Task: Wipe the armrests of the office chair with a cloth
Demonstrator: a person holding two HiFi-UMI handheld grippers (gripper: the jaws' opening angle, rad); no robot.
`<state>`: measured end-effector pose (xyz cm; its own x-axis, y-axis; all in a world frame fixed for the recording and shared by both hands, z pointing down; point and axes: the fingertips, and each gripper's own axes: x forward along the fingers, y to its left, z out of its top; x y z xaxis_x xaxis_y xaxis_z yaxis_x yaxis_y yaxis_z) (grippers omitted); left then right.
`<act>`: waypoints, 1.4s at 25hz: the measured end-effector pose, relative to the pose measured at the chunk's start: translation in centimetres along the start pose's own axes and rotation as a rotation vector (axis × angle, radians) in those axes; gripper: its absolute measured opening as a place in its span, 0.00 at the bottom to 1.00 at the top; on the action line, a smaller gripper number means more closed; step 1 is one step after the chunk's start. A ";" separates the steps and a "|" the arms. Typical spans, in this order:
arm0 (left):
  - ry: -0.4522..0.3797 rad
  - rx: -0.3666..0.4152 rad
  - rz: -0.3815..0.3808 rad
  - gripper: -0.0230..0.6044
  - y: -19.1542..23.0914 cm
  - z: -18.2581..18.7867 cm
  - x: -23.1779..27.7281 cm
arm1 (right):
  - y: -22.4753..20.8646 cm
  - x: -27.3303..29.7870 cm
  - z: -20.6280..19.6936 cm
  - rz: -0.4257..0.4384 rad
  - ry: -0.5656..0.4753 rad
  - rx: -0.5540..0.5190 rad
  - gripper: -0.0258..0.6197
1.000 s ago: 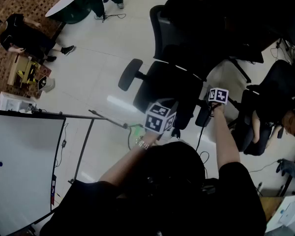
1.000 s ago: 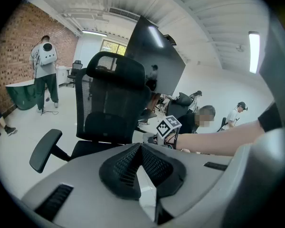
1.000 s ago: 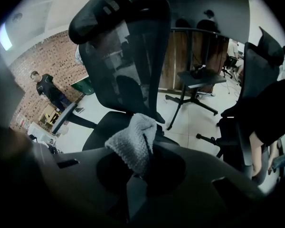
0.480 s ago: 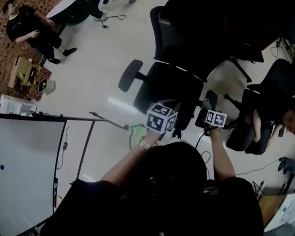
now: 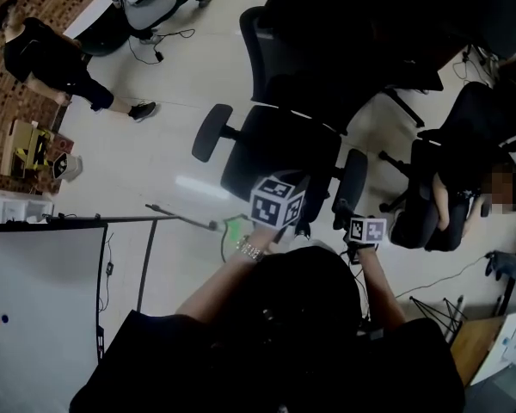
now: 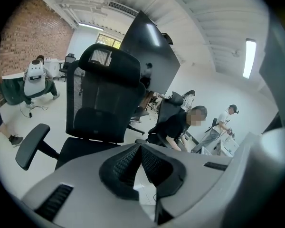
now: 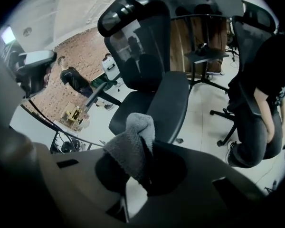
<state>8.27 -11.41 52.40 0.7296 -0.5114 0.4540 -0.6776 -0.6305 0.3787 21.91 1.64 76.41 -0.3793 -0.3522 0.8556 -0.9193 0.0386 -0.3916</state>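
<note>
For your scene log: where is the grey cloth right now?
In the right gripper view, the cloth is clamped in the right gripper, just before the near end of the armrest.

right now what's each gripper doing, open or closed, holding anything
Left gripper: closed, nothing between its jaws.
Right gripper: closed on the grey cloth.

Office chairs, three: nearest chair (image 5: 271,149), chair behind (image 5: 294,34), occupied chair (image 5: 417,215). One grey cloth (image 7: 133,145). Two tools: left hand-held gripper (image 6: 140,161), right hand-held gripper (image 7: 138,172).
</note>
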 end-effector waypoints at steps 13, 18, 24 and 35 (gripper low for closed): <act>-0.062 -0.075 0.185 0.01 5.4 0.3 -4.3 | -8.7 2.8 20.2 -0.143 -0.108 -0.012 0.10; -0.076 -0.110 0.248 0.01 7.5 -0.1 -5.8 | -10.6 4.8 18.3 -0.184 -0.104 0.047 0.10; -0.075 -0.120 0.228 0.01 7.9 -0.1 -4.8 | -6.5 3.4 11.4 -0.125 -0.122 0.005 0.10; -0.061 -0.095 0.136 0.01 5.6 0.6 -1.8 | -0.8 -1.3 -0.3 0.106 0.027 0.002 0.10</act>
<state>3.18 -14.34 53.25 0.6328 -0.6245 0.4577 -0.7741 -0.4963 0.3930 23.15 2.36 75.70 -0.4768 -0.3208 0.8184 -0.8739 0.0726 -0.4807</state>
